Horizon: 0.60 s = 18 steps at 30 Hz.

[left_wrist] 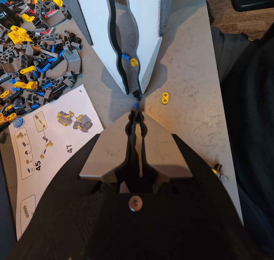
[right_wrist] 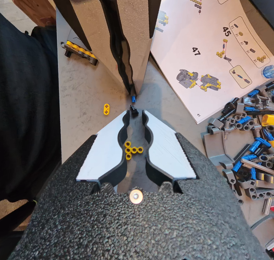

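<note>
My left gripper (left_wrist: pixel 135 112), with grey fingers, is shut on a small blue pin (left_wrist: pixel 136 105) that sticks out past its tips. It also shows in the right wrist view (right_wrist: pixel 132 92), with the blue pin (right_wrist: pixel 133 98). My right gripper (right_wrist: pixel 135 112), with white fingers, faces it tip to tip and is closed to a narrow gap around a small black connector (right_wrist: pixel 134 109). It also shows in the left wrist view (left_wrist: pixel 134 93), with the connector (left_wrist: pixel 136 96). The pin's end and the connector are a short gap apart, just above the grey table (left_wrist: pixel 185 82).
A yellow two-hole beam (left_wrist: pixel 165 98) lies beside the tips. A yellow T-shaped piece (right_wrist: pixel 132 149) lies under my right fingers. An instruction booklet (left_wrist: pixel 59 134) and a big pile of loose parts (left_wrist: pixel 29 52) lie to one side. A small yellow-grey assembly (right_wrist: pixel 80 51) sits near the table edge by dark clothing (right_wrist: pixel 22 89). Left and right tips are no more than a few centimetres apart. Between my right fingertips and the yellow T-shaped piece (right_wrist: pixel 132 149) there is roughly 5 cm.
</note>
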Each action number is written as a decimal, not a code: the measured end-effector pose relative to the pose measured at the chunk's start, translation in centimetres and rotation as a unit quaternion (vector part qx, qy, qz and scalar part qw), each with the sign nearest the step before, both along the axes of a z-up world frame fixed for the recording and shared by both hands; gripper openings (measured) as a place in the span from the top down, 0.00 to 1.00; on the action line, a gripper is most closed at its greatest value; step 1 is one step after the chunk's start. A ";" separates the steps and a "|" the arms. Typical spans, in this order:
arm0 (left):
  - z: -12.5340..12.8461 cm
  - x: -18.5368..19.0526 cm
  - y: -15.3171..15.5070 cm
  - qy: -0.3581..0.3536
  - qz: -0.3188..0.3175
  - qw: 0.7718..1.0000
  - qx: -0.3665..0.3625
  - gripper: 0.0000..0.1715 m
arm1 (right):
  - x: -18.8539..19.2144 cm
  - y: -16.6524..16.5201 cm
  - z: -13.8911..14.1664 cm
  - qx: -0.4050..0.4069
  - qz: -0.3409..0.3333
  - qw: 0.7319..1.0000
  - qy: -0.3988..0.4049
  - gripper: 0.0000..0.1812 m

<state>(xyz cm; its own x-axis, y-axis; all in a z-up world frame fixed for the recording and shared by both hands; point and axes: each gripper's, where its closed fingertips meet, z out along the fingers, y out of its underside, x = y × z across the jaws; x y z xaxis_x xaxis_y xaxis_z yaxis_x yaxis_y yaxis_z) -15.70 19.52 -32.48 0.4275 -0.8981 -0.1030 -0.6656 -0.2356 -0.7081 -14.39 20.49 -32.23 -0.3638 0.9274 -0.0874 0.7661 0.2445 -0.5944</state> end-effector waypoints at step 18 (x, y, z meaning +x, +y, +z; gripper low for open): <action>0.0 0.0 0.0 0.003 0.000 1.000 0.006 0.98 | 0.4 1.8 -0.3 0.039 -0.046 0.998 -0.019 0.93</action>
<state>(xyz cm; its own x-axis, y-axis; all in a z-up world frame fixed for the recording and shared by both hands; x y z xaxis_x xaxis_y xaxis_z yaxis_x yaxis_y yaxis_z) -15.70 19.53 -32.51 0.4267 -0.8968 -0.1167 -0.6700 -0.2268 -0.7069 -14.02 22.33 -32.51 -0.2748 0.9611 -0.0267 0.8096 0.2163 -0.5457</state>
